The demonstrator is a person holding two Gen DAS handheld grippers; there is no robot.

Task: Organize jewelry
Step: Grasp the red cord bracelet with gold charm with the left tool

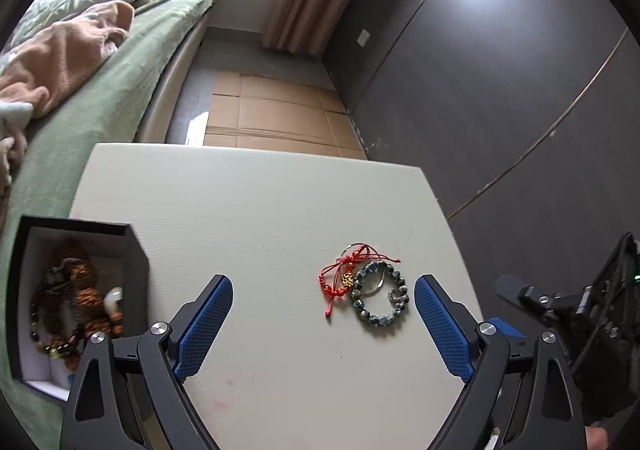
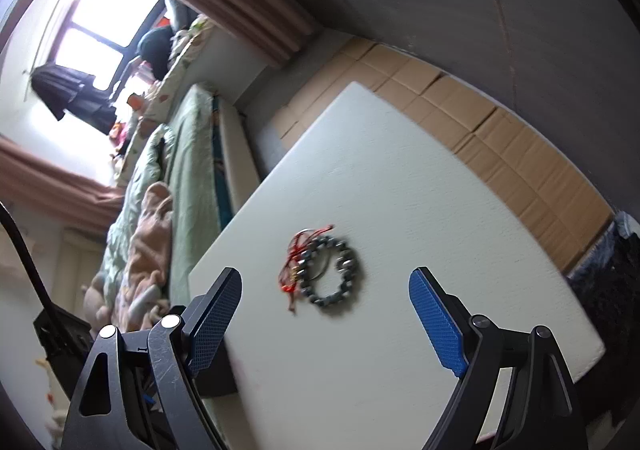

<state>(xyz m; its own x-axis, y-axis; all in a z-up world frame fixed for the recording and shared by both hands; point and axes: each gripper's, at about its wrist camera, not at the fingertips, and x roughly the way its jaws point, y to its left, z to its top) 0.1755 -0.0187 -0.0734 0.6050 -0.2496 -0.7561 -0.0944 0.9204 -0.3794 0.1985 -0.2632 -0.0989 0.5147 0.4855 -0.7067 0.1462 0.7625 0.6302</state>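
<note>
- Left wrist view: my left gripper (image 1: 323, 320) stands wide, its two blue pads apart and holding nothing, above the pale table (image 1: 240, 202).
- On the table I count three loose pieces in one overlapping cluster: one red cord bracelet (image 1: 340, 282) with a small gold charm, one grey-blue bead bracelet (image 1: 380, 296), and one thin metal ring (image 1: 374, 286) lying partly under the beads.
- One open dark jewelry box (image 1: 76, 298) sits at the table's left edge, well apart from the cluster; inside are several brown and dark beaded strands, too tangled for me to count.
- My right gripper (image 1: 568, 314) enters at the right edge of this view.
- Right wrist view: my right gripper (image 2: 325, 308) is likewise spread wide and empty, its two blue pads either side of the same cluster; the bead bracelet (image 2: 332, 274) and red cord bracelet (image 2: 294, 262) appear blurred.
- One bed (image 1: 104, 90) with green bedding borders the table.
- No brand, label or writing is legible to me in either view.
</note>
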